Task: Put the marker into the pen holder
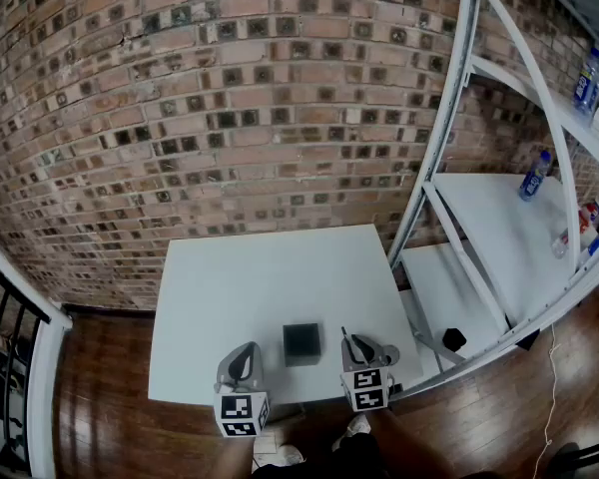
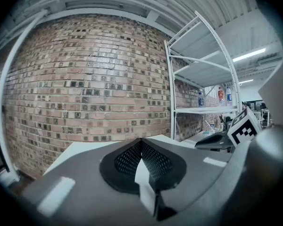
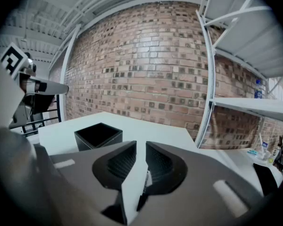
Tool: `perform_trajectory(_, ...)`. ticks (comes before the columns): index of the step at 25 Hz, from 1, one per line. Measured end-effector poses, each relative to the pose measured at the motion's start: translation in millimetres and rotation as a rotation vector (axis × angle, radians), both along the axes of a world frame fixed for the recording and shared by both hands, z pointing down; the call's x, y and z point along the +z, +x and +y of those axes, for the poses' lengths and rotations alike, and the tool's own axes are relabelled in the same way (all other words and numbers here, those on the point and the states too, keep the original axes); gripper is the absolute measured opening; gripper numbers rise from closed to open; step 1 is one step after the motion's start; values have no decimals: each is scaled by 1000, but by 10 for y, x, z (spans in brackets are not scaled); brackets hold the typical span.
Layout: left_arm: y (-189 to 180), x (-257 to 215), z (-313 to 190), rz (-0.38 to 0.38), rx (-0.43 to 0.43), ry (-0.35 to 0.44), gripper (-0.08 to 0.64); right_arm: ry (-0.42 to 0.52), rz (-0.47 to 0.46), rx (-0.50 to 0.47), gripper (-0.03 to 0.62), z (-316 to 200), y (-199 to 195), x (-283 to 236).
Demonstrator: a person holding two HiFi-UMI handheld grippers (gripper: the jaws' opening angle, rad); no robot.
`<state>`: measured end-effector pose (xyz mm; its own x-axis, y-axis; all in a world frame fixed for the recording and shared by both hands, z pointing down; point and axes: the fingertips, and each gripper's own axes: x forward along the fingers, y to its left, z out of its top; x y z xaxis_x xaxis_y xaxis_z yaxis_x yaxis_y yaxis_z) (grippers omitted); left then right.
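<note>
The black square pen holder [image 1: 301, 343] stands near the front edge of the white table [image 1: 270, 267], between my two grippers; it also shows in the right gripper view [image 3: 98, 134], ahead and left of the jaws. My right gripper [image 1: 357, 345] [image 3: 140, 147] is shut on the marker [image 1: 345, 338], a thin dark stick that pokes up and forward. Only a short pale bit of the marker [image 3: 147, 179] shows deep between the jaws. My left gripper [image 1: 244, 361] [image 2: 141, 141] hovers left of the holder, its jaws shut with nothing between them.
A brick wall [image 1: 230, 118] runs behind the table. A white metal shelf rack [image 1: 499, 228] with bottles [image 1: 534, 176] stands at the right, with a small dark object [image 1: 454, 340] on its lowest shelf. A black railing [image 1: 5, 317] is at the left. The floor is wood.
</note>
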<state>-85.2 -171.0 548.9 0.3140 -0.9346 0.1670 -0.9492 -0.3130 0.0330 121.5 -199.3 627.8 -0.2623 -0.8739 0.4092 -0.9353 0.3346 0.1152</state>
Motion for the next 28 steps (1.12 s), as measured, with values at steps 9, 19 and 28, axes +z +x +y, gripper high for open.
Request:
perform_trajectory(9, -23, 92, -89, -4, -16, -25, 15, -236, 82, 26, 98, -162, 163, 677)
perform_trajectory(19, -70, 195, -158, -6, -31, -42, 15, -390, 102, 20, 98, -249, 238, 1127)
perform_trajectory(28, -45, 192, -214, 3, -30, -40, 15, -434, 82, -4, 43, -249, 170, 1244)
